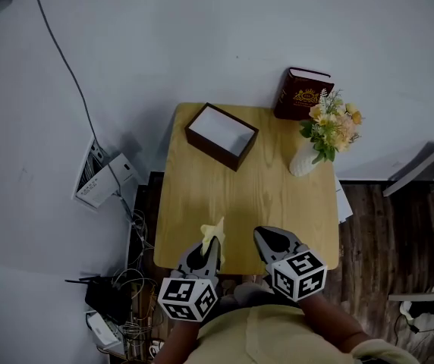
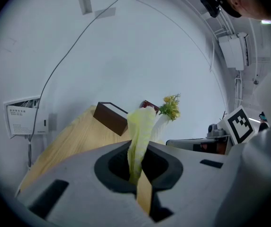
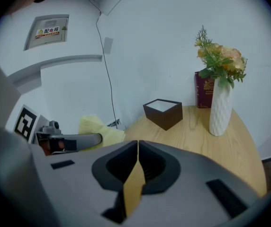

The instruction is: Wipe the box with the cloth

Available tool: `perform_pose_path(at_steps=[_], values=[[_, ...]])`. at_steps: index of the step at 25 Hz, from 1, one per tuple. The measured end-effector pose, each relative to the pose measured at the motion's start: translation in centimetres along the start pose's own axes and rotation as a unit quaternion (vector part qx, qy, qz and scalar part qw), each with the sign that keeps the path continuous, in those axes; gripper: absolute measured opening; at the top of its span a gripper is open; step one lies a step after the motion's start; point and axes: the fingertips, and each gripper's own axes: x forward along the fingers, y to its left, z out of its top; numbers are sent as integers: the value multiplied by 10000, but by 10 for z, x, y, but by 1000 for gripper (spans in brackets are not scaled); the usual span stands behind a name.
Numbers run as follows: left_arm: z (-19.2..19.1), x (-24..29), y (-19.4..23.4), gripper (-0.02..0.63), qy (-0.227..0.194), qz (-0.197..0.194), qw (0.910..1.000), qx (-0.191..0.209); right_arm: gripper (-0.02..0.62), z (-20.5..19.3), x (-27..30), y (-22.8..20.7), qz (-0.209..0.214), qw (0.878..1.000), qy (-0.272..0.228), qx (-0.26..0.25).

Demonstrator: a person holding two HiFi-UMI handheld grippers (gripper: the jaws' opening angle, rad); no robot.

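**Cloth secured, box not yet reached**

The left gripper (image 2: 136, 169) is clamped on a pale yellow cloth (image 2: 141, 126). The fabric is pinched between the jaws and stands up beyond them in a loose tuft. The right gripper (image 3: 137, 148) has its jaws pressed together with nothing between them.

In the head view both grippers sit over the near edge of the wooden table (image 1: 278, 203). The left gripper is at near left with the cloth, and the right gripper is just beside it on the right. The two do not touch.

The box (image 1: 221, 135) is dark brown and open-topped with a pale inside. It stands at an angle on the far left part of the table, well apart from both grippers. The cloth is not in contact with it.

At far right stand a white vase of flowers (image 1: 305, 160) and, behind it, a dark red book (image 1: 302, 93) upright by the wall. Both appear to be clear of the line from cloth to box.

Assessment: the first stage is complete, as the cloth is held firmly. The wiping itself has not begun, as far as the pictures show. What remains is to carry the cloth across to the far left, lay it on the box and wipe its faces. The box looks light and may slide under pressure, so the empty right gripper could be needed to steady it.
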Motion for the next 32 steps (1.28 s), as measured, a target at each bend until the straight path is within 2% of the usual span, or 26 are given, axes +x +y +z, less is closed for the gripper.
perform_pose_path(at_steps=[7,13,17,25,32], values=[[25,36,3,29,-33,179,9996,229,31,29,16,-18,286,9994,-123,-127],[40,64,0,29,87,259,9971,706,31,36,26,-38,420,9990,-151,-95],[40,72,8,28,197,290,9969,704,31,37,32,-42,454,9989,-133,-36],[61,93,28,28,74,107,9971,751,32,53,55,-56,62,9997,-246,62],[91,103,80,29,115,136,9961,867,31,69,92,-54,-386,9984,-317,254]])
